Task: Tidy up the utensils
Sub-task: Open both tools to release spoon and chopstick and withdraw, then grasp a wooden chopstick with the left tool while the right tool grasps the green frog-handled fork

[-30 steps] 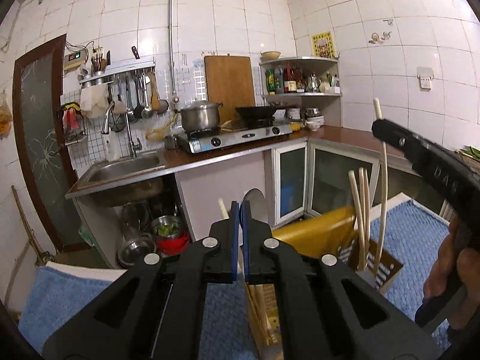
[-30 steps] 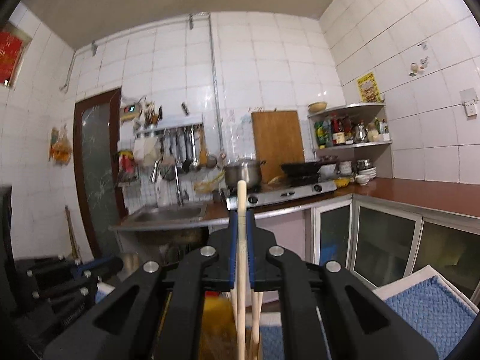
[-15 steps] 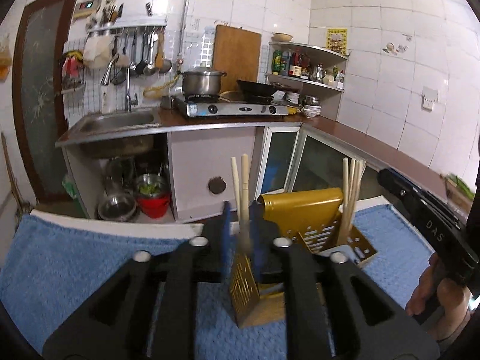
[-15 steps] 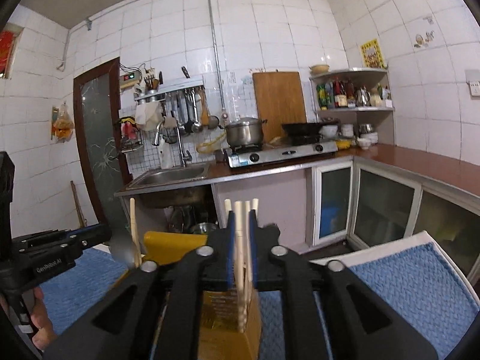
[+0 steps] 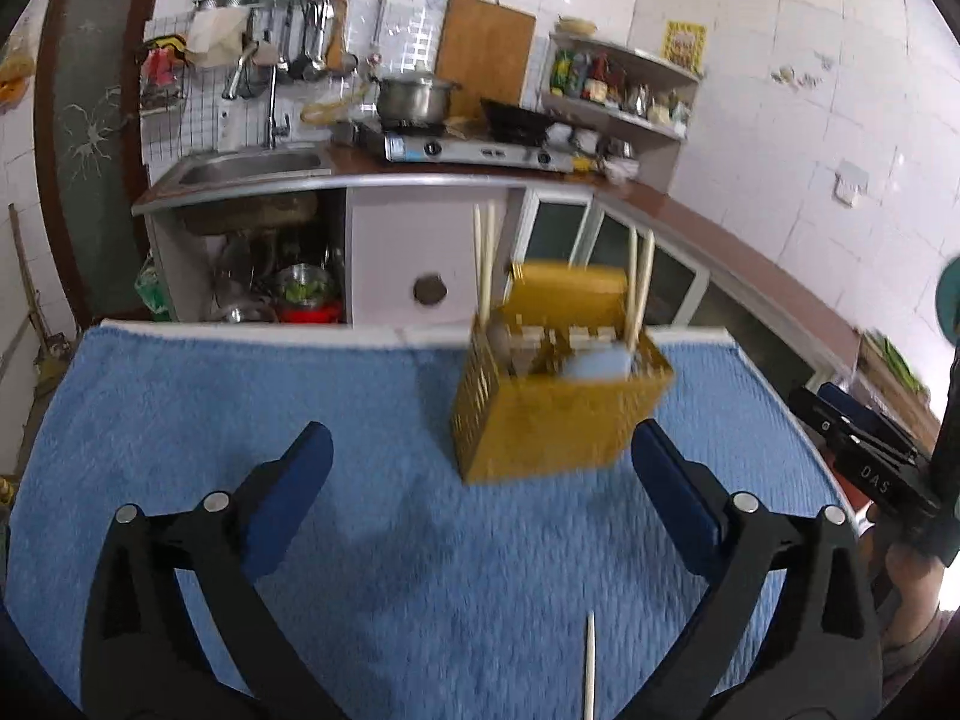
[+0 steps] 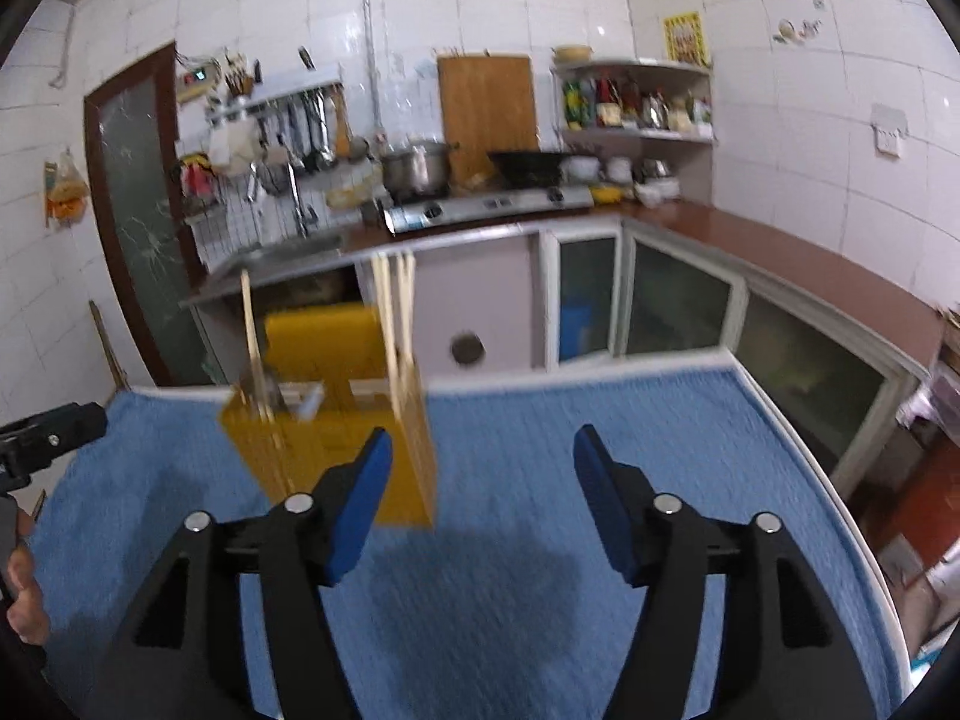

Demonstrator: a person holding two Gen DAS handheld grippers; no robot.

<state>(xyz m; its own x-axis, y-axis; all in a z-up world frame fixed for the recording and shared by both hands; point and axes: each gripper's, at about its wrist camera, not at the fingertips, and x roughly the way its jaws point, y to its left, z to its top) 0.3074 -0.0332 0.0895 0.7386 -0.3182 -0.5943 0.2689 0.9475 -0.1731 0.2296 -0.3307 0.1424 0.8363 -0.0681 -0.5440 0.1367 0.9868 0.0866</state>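
Note:
A yellow perforated utensil holder [image 5: 558, 420] stands on the blue towel [image 5: 240, 396], with pale chopsticks [image 5: 485, 264] upright at its left end and more [image 5: 639, 282] at its right. One loose chopstick [image 5: 590, 666] lies on the towel near me. My left gripper [image 5: 480, 441] is drawn back from the holder, its jaws opening wide with nothing between them. In the right wrist view the holder [image 6: 336, 462] sits left of centre with chopsticks [image 6: 396, 324] in it. My right gripper [image 6: 480, 444] is also opening and holds nothing.
The right gripper [image 5: 864, 462] shows at the right edge of the left wrist view, and the left gripper [image 6: 48, 438] with a hand [image 6: 24, 600] at the left edge of the right wrist view. Beyond the table's far edge [image 6: 600, 369] are cabinets, a sink [image 5: 252, 165] and a stove [image 5: 468, 147].
Both grippers were shut on chopsticks above the holder. They have let go, opened and pulled back, and the chopsticks now stand in the holder.

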